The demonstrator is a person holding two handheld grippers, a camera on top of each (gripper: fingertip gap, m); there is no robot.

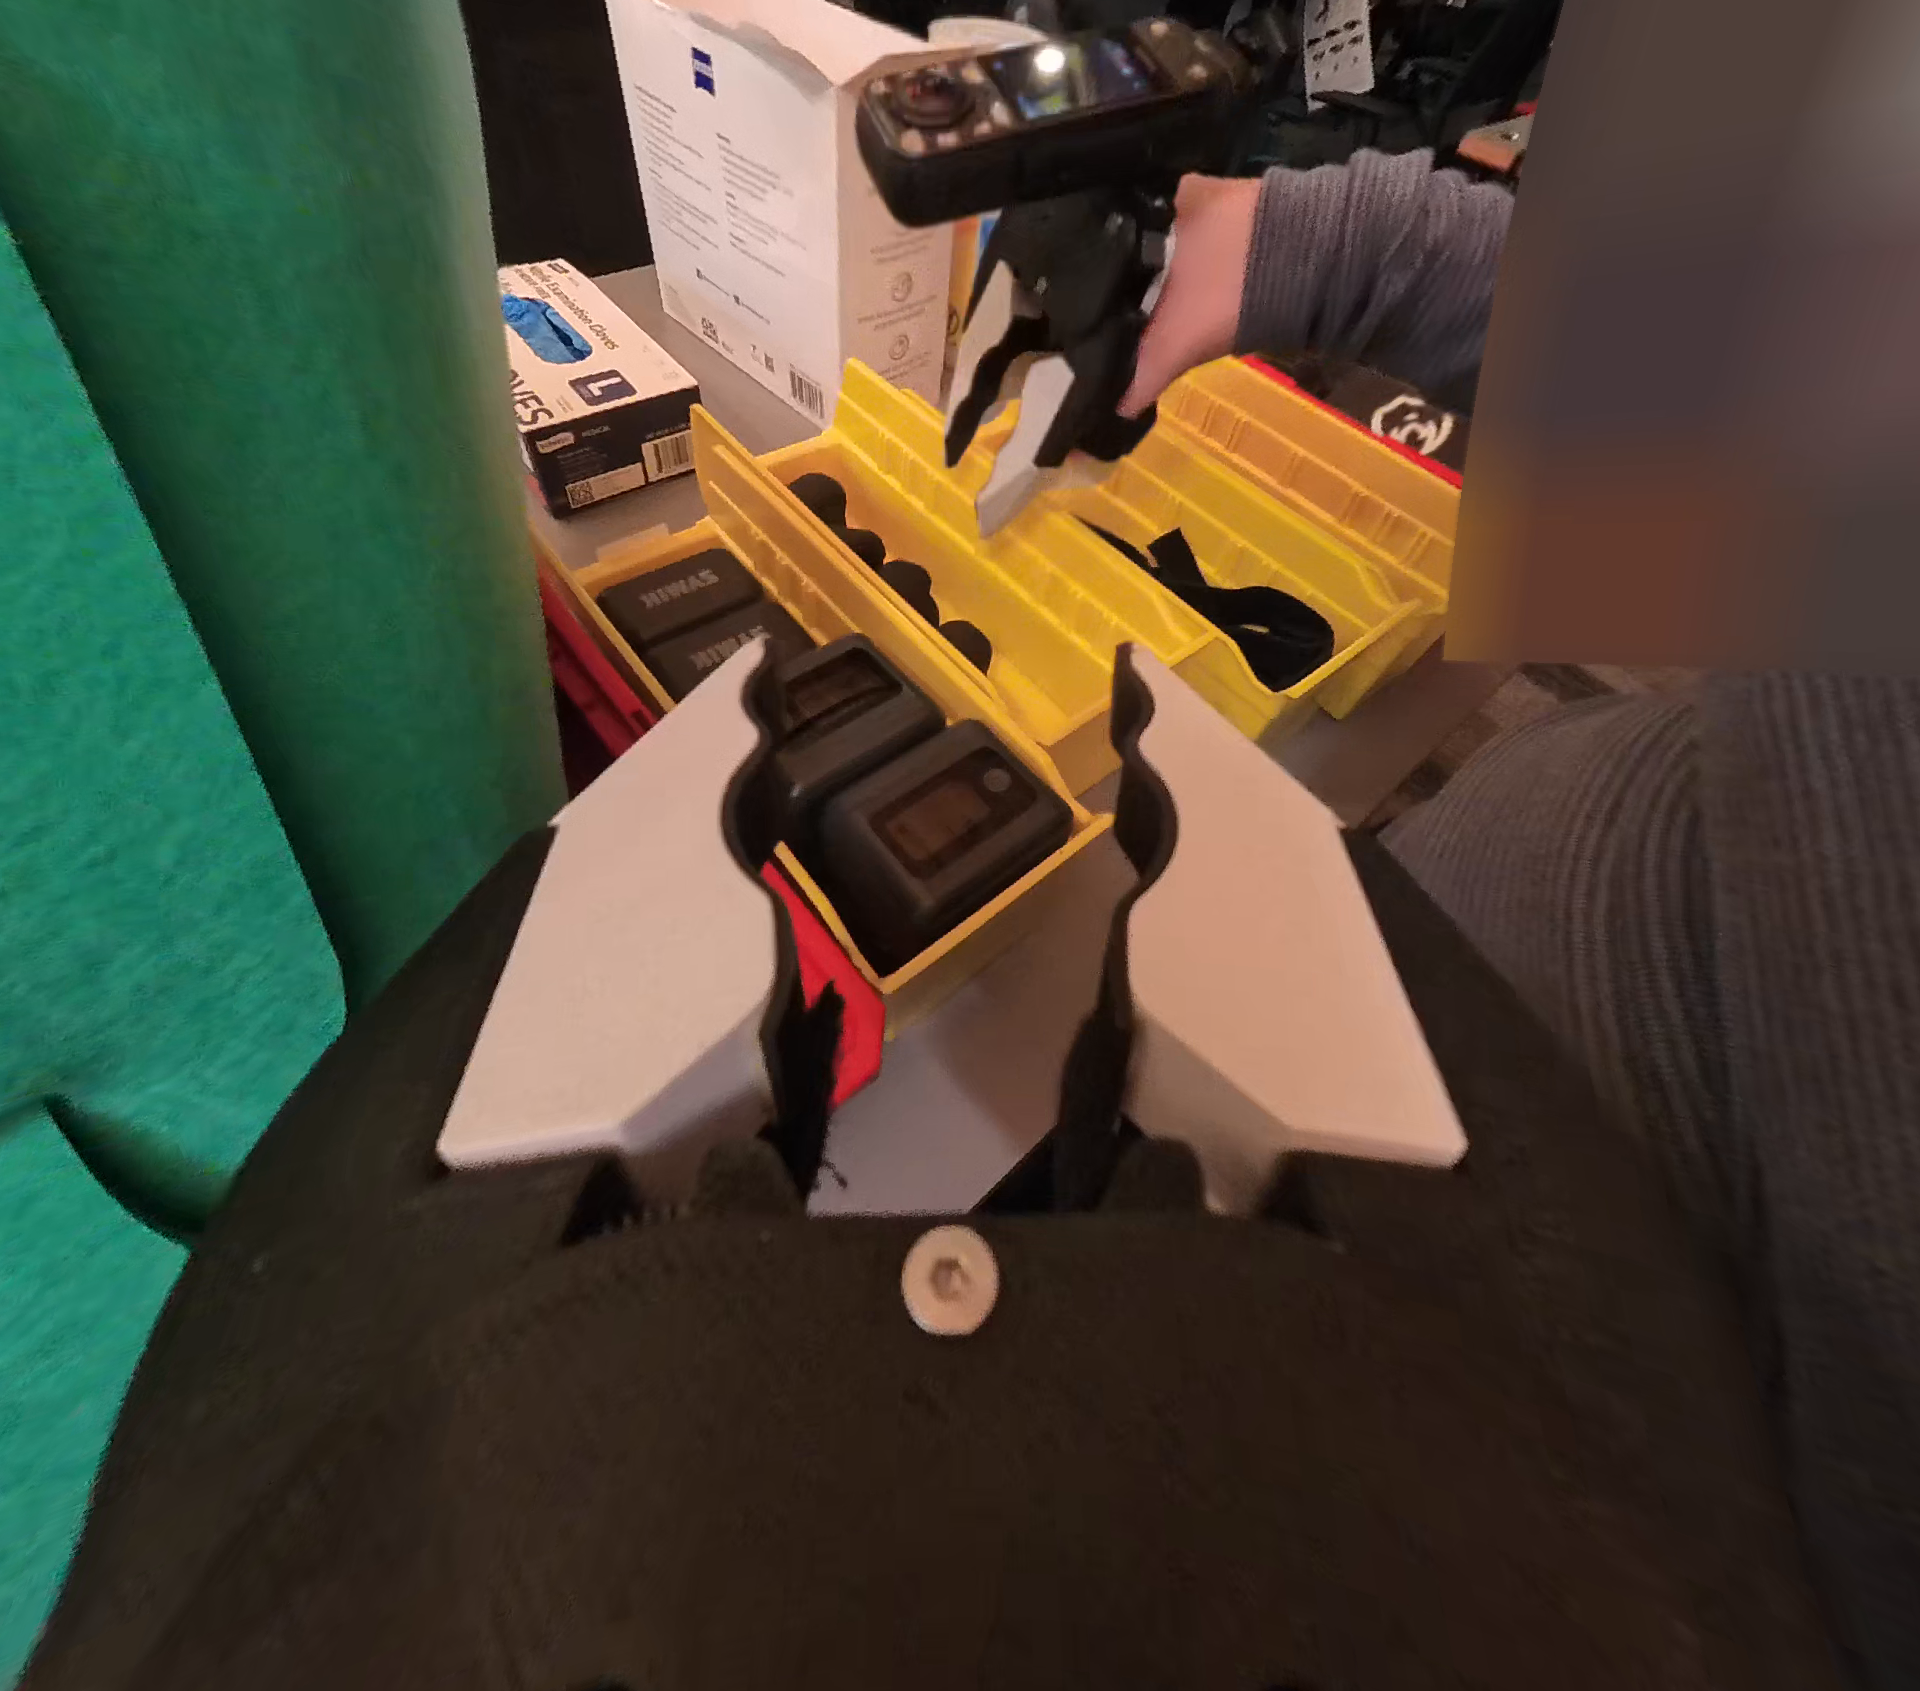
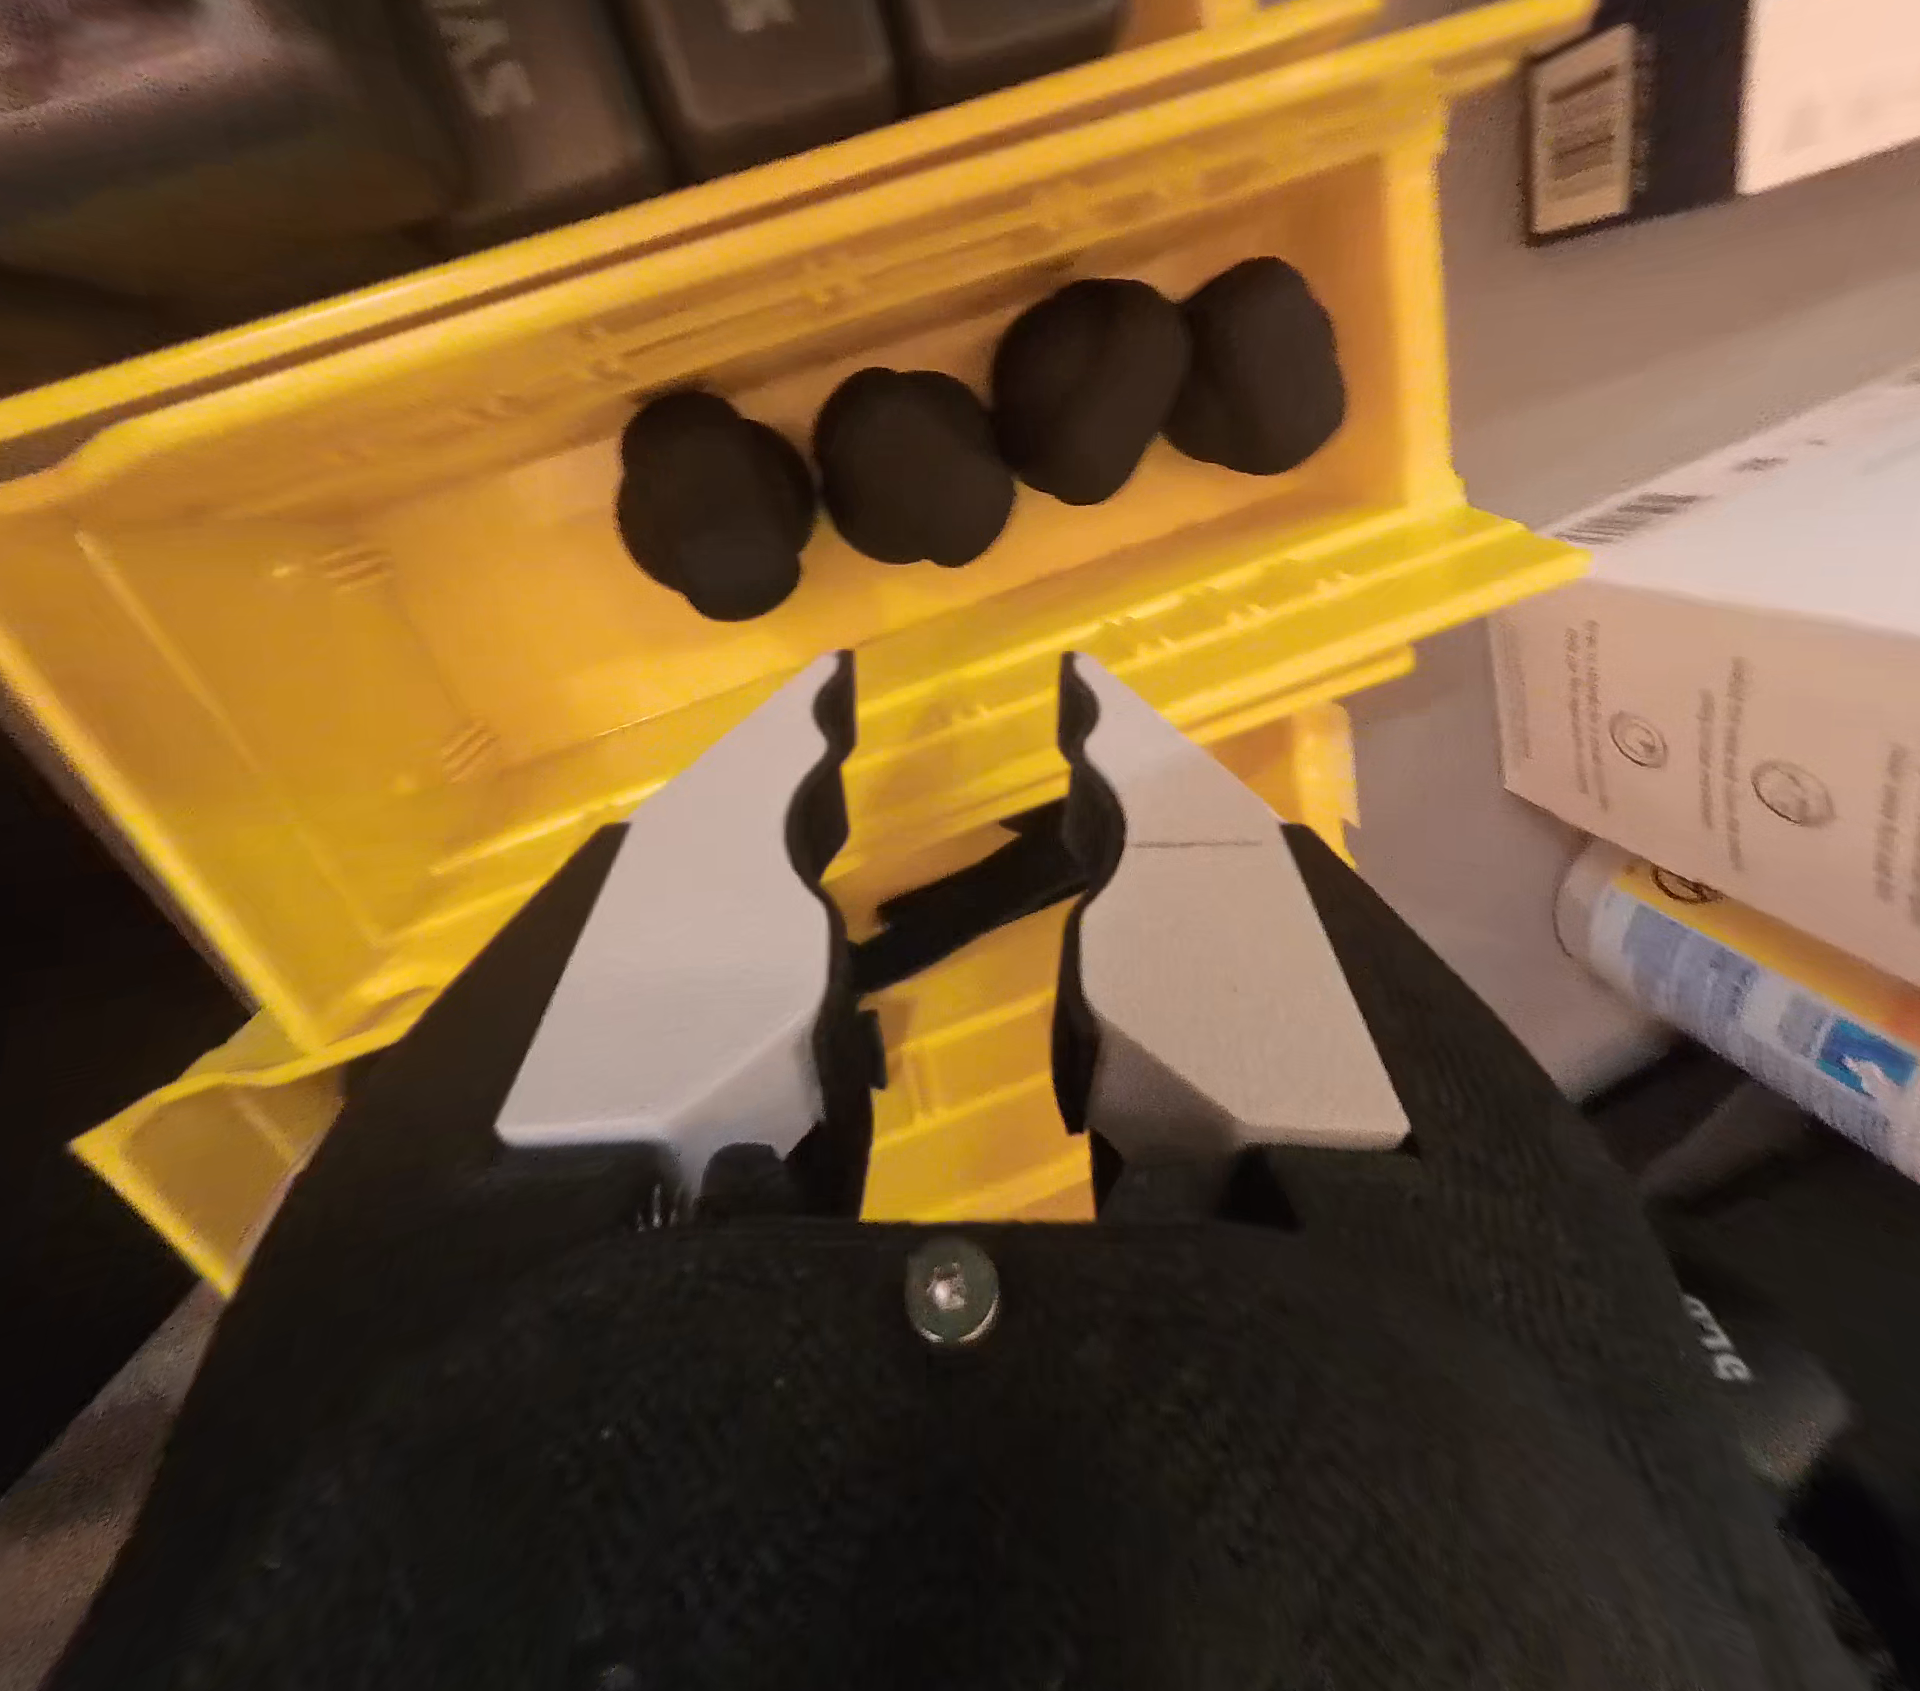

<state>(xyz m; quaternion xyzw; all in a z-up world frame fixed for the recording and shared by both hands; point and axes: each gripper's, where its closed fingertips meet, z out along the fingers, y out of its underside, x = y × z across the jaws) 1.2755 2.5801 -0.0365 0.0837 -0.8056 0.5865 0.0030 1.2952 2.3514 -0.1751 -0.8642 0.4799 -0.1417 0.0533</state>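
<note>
The left gripper (image 1: pixel 940 685) hangs with its grey fingers spread wide and nothing between them, above the near end of a yellow bin (image 1: pixel 1049 898) that holds dark grey cases (image 1: pixel 940 826) stood in a row. A red edge (image 1: pixel 831 987) shows under that bin's near corner, and a green upholstered chair back (image 1: pixel 229 415) fills the left side of the left wrist view.

The right gripper (image 2: pixel 956 675) has its jaws parted by a moderate gap and grips nothing. It hovers over the near rim of the middle yellow bin (image 2: pixel 312 706), where four rounded black foam pieces (image 2: pixel 977 420) lie side by side toward one end. Below its fingers, in the neighbouring yellow bin (image 2: pixel 977 1153), a black strap (image 2: pixel 966 903) shows through the gap; whether the fingers touch it cannot be told. In the left wrist view this gripper (image 1: pixel 992 478) points down at the wall between those two bins, with a black camera (image 1: pixel 1039 114) mounted on top and a hand (image 1: pixel 1184 291) in a grey sleeve holding it.

Behind the bins stand an open white carton (image 1: pixel 769 187) and a box of blue gloves (image 1: pixel 592 384) on the grey tabletop (image 1: pixel 748 405). In the right wrist view, a white and blue bottle (image 2: pixel 1745 1007) lies under the white carton's edge.
</note>
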